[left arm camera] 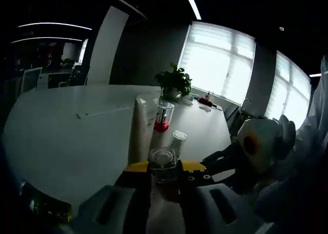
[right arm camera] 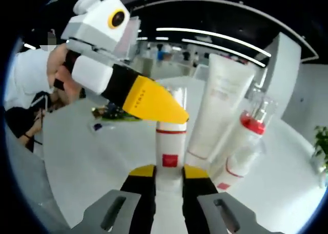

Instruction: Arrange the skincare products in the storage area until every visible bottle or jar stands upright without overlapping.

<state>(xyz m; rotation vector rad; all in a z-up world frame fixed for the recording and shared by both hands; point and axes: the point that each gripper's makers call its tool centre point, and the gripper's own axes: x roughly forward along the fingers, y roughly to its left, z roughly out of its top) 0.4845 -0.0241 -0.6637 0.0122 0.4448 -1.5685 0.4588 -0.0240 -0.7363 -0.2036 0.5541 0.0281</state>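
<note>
Your right gripper (right arm camera: 168, 173) clasps the upright white bottle (right arm camera: 170, 147), long axis vertical, mid-table (right arm camera: 92, 162); your left gripper (left arm camera: 165, 173) seemingly grips a clear jar (left arm camera: 163, 162), though it's dim.

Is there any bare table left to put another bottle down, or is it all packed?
Plenty is bare: the broad stretch of white table left of the tall white tube, and the strip between the red-based bottle and the potted plant. It is crowded around the tube, small jar and the bottle between the left gripper jaws.
</note>
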